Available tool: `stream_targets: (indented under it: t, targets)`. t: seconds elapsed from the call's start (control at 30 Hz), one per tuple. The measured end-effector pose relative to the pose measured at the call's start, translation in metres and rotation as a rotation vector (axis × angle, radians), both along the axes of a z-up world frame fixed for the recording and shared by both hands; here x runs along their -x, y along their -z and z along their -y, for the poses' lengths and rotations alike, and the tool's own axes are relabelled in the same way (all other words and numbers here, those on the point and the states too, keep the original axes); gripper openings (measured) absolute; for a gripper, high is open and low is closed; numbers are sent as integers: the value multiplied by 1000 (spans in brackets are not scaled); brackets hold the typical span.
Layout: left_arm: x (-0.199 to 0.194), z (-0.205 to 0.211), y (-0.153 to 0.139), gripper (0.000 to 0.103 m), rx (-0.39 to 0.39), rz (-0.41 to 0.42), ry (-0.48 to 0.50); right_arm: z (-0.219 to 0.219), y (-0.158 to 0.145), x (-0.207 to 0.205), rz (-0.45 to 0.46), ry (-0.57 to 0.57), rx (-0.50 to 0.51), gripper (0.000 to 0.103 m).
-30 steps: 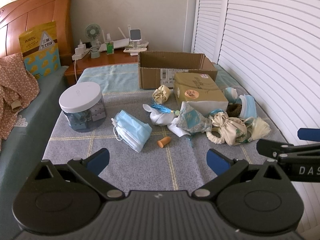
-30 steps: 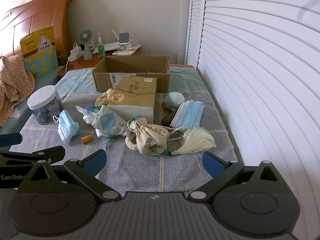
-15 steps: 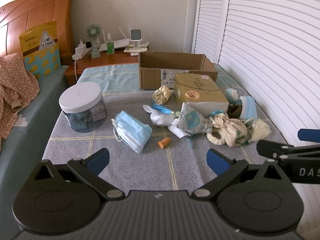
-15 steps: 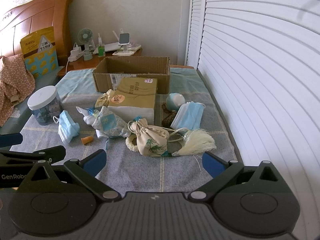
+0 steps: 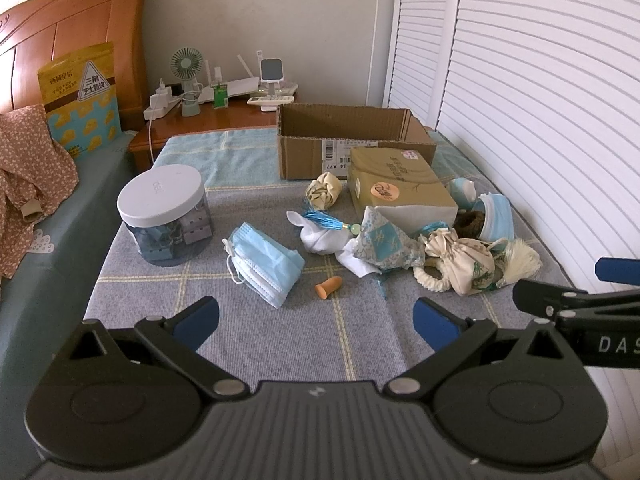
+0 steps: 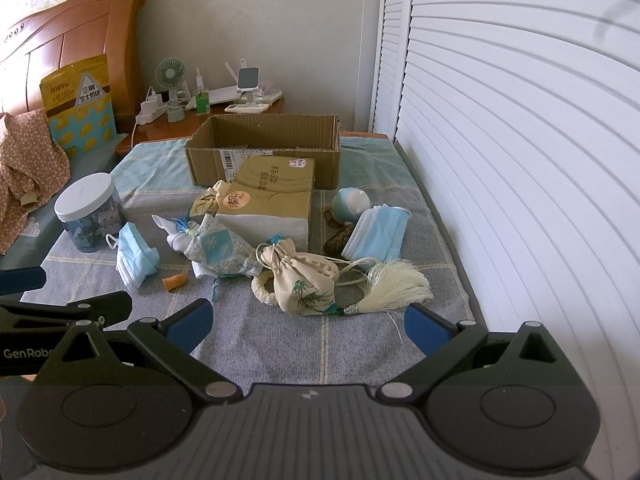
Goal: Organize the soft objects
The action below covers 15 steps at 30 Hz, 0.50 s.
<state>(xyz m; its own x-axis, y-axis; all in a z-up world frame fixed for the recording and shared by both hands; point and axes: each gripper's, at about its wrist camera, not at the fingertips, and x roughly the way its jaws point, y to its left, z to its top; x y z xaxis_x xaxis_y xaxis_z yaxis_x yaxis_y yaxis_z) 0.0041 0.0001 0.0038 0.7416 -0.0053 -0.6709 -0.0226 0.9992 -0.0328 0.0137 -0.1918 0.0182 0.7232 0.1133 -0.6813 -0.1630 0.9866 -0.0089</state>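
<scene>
**Both grippers wide and empty above the near edge of the mat**

Your left gripper (image 5: 316, 322) has its blue-padded fingers spread wide, nothing between them, held over bare grey checked mat (image 5: 280, 344). Your right gripper (image 6: 306, 322) is likewise spread wide and empty; its side shows at the right edge of the left wrist view.

Soft objects, all loose on the mat:
- folded light-blue face mask (image 5: 262, 264), just right of the clear plastic jar with white lid (image 5: 164, 216)
- small orange foam earplug (image 5: 328, 287), near that mask, apart from it
- white cloth bundle tied with blue thread (image 5: 320, 232), touching the blue-and-white patterned fabric pouch (image 5: 384, 244)
- cream drawstring pouch with green bamboo print (image 6: 306, 280), resting on a white braided ring (image 6: 264, 286), with a cream tassel (image 6: 394, 282) at its right
- second light-blue face mask (image 6: 378, 232), right of the olive-green cardboard box (image 6: 268, 198)

The open brown corrugated carton (image 6: 264, 152) stands behind the olive box. You cannot see its contents.
</scene>
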Motion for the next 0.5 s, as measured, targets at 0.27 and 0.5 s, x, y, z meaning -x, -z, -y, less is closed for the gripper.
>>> stream_targets:
  t: [0.27,0.5]
  targets:
    - [-5,0,0,102,-6,0,6,-2,0,-2,7,-6,10,103]
    - [-9,-1,1,102,-7,2,18,-4,0,-6,14,-14,24,103]
